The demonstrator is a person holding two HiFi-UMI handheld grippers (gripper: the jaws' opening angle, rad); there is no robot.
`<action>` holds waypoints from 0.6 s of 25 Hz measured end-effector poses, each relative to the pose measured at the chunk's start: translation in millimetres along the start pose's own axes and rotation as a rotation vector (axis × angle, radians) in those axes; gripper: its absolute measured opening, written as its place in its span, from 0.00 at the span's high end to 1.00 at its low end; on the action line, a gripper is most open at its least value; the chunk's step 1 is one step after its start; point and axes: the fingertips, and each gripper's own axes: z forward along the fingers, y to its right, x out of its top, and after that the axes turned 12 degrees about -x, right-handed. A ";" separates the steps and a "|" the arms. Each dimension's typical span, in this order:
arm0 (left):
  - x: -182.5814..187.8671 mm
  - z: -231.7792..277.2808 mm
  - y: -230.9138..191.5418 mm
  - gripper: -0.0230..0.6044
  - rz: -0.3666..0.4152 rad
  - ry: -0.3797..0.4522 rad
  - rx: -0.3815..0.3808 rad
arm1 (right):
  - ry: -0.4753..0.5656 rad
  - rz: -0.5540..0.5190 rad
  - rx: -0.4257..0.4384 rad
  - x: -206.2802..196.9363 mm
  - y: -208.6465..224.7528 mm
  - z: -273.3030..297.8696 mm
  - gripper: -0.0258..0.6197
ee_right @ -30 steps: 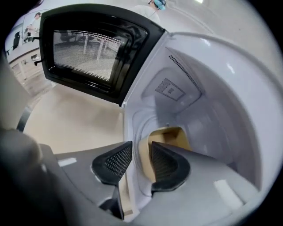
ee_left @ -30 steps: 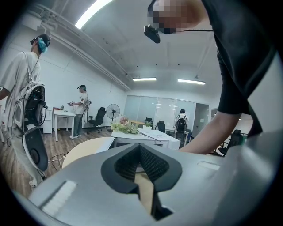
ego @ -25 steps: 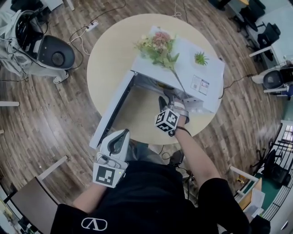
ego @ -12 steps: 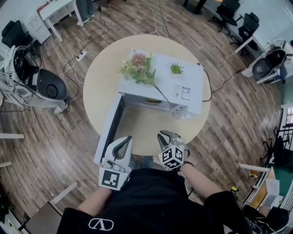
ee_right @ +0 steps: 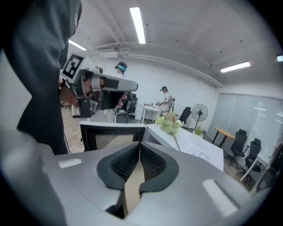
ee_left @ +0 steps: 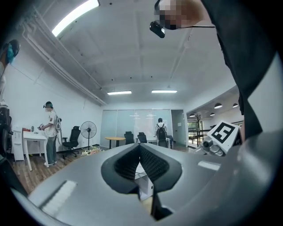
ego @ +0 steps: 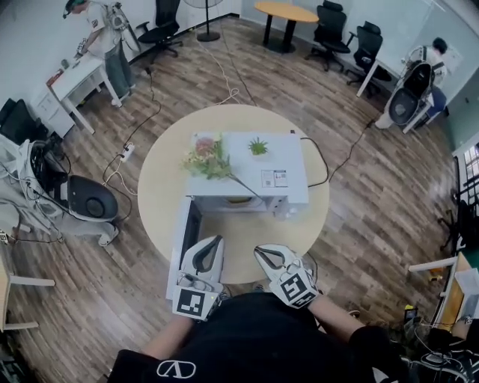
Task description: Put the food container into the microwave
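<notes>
A white microwave (ego: 281, 168) stands on the round table (ego: 161, 194), its door (ego: 182, 243) swung open toward me on the left. Something pale yellow (ego: 239, 200) shows in the cavity opening; I cannot tell whether it is the food container. My left gripper (ego: 213, 242) and right gripper (ego: 260, 251) are both held close to my body at the table's near edge, shut and empty. In the right gripper view the shut gripper (ee_right: 139, 145) points at the open door (ee_right: 112, 132) and the microwave top (ee_right: 194, 143). In the left gripper view the gripper (ee_left: 139, 145) is shut too.
A flower bunch (ego: 206, 158) and a small green plant (ego: 258, 146) sit on the microwave. A cable (ego: 340, 161) runs off the table's right. Office chairs (ego: 352, 45), a second round table (ego: 284, 13), a person at a white desk (ego: 93, 37) and floor equipment (ego: 75, 198) surround the table.
The right gripper drew back from the microwave opening to my body. The left gripper stayed near the door's edge. The view pulled back, so the table looks smaller.
</notes>
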 end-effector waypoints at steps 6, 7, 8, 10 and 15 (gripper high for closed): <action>27.4 10.1 -7.6 0.96 0.053 0.050 -0.011 | 0.248 0.096 -0.099 73.1 24.3 -34.1 0.94; 31.8 10.9 -8.0 0.96 0.059 0.058 -0.010 | 0.284 0.141 -0.109 82.2 28.4 -39.7 0.94; 36.8 11.4 -8.3 0.96 0.065 0.068 -0.006 | 0.313 0.182 -0.118 89.3 32.6 -45.2 0.94; 43.4 11.8 -6.2 0.96 0.070 0.076 -0.011 | 0.364 0.247 -0.138 99.5 41.9 -55.7 0.94; 55.2 11.6 -1.1 0.96 0.079 0.093 -0.011 | 0.484 0.372 -0.196 113.8 71.6 -75.1 0.94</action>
